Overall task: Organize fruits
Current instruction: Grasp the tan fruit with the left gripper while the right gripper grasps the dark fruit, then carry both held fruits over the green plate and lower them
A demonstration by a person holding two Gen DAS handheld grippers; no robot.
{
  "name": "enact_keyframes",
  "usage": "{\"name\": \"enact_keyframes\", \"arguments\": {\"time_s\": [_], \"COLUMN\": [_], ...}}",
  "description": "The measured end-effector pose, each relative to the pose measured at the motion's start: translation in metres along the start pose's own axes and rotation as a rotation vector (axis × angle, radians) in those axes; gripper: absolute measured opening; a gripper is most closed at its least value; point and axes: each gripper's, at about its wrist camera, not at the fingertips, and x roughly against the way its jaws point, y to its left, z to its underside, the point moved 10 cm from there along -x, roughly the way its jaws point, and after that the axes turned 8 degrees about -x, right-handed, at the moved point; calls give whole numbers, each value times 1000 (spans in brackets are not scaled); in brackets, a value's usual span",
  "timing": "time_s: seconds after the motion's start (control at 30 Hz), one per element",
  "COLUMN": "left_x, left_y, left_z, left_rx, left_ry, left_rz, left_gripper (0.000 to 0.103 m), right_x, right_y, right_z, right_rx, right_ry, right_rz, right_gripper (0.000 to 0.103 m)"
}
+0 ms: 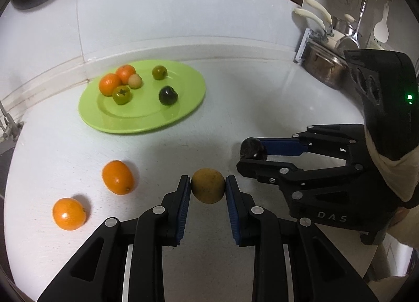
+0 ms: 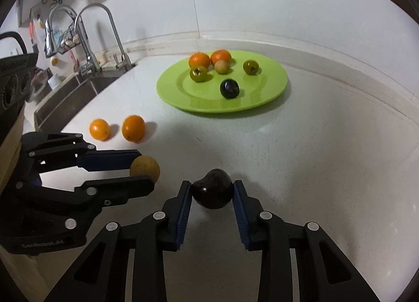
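White counter [image 1: 235, 92] | green plate [image 1: 183, 108] holds six fruits | my left gripper [image 1: 207, 189] pinches yellow fruit [image 1: 208, 185], right gripper [image 2: 212, 192] pinches dark fruit [image 2: 213, 189], both short of plate | two oranges [image 1: 117, 177] wait left of plate

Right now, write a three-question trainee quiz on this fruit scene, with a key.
1. True or false: the left hand-held gripper holds the dark plum.
2. How many fruits lie on the green plate?
3. The two loose oranges sit: A) on the plate, B) on the counter, C) in the sink.

Key: 1 false, it holds the yellow-brown fruit; the right hand-held gripper holds the plum. 2 six. 3 B.
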Motion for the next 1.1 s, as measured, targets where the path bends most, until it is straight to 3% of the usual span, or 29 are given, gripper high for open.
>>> {"name": "enact_keyframes", "arguments": {"time_s": [0.5, 1.1], "left_x": [40, 50], "left_y": [20, 56], "left_z": [-22, -88], "left_rx": [0, -41], "left_ry": [-99, -189], "left_rz": [-51, -109], "left_gripper": [28, 28], "right_x": [46, 60], "right_y": [21, 25], "right_z": [-36, -103], "right_rx": [-39, -36], "right_ry": [-151, -280], "right_rz": [24, 28], "right_gripper": [33, 33]}}
